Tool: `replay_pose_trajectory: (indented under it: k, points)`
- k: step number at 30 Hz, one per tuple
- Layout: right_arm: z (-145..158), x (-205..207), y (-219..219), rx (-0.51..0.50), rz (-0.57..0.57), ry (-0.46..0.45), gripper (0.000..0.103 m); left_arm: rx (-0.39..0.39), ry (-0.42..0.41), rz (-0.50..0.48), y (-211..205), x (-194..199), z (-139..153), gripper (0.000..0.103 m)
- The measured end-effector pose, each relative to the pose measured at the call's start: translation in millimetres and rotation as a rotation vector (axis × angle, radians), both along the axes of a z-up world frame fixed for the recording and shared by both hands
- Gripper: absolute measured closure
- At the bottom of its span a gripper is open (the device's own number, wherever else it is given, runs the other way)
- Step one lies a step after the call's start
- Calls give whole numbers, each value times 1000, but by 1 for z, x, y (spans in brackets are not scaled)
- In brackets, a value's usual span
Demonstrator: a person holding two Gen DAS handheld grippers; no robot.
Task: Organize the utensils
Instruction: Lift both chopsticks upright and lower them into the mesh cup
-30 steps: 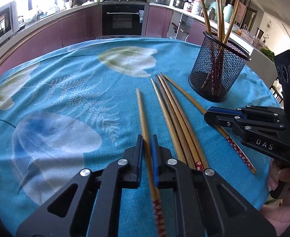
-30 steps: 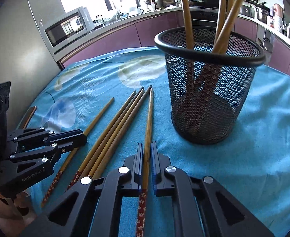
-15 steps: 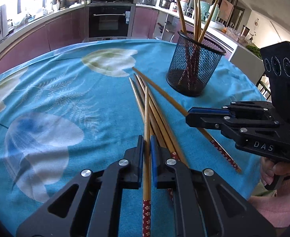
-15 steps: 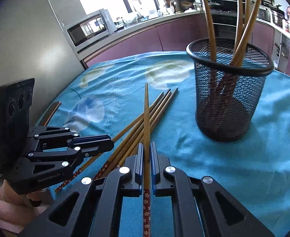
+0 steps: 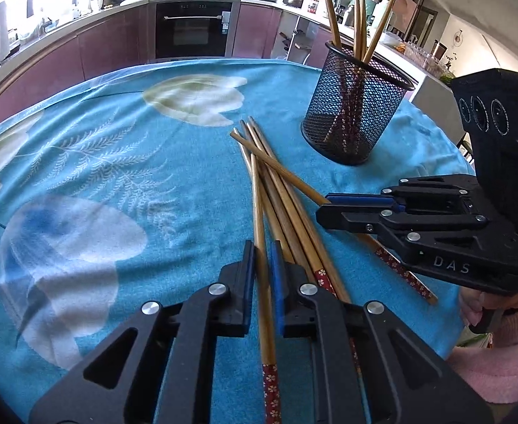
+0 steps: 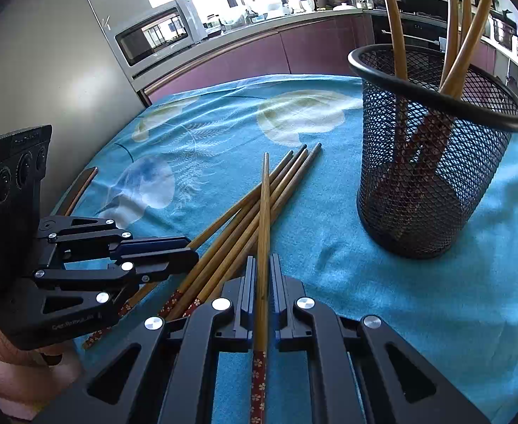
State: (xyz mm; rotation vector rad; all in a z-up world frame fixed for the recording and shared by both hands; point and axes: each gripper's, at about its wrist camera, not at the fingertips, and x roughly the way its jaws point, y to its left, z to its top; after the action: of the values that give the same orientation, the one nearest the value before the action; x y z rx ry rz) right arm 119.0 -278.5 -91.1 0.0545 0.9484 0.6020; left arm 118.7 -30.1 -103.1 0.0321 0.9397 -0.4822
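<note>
Both held chopsticks have come up off the cloth since a second ago, when they lay flat among the others, and each gripper has tipped its stick forward over the pile.

Left gripper point(image 5: 261, 261) is clenched on one chopstick point(image 5: 259, 212), pinching it near the patterned end, the tip reaching out over the loose sticks. Right gripper point(image 6: 261, 275) is likewise clamped on its own chopstick point(image 6: 264, 212), the flowered end trailing back under the jaws and the plain tip pointing out over the pile. In the left view the right gripper point(image 5: 364, 208) shows side-on, just above the stick lying furthest right; in the right view the left gripper point(image 6: 167, 251) sits beside the pile's patterned ends.

Beyond the jaws, four loose chopsticks point(image 5: 287, 194) lie fanned and partly crossing on the blue cloth point(image 5: 117, 141). Further out on the right stands the mesh cup point(image 6: 428, 176), upright, with several sticks already leaning in it.

Step in hand, as I judge it: pick-up is done for two sticks, and carrying them to the cup comes next. That calls for lifting each stick clear of the pile, swinging it over the rim, turning it nearer upright and letting go, one hand at a time so the grippers do not clash and the cup is not knocked.
</note>
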Motion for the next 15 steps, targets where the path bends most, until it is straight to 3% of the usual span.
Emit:
replay_pose_trajectory:
  k: [9,15]
  points:
    - [26,-13,-21,65,-15,-73,97,-19,-42,6,-1,-6,19,95]
    - [50,-22,-42,119,-45,-131,97,-90,-86,-21,2,-11,50,95]
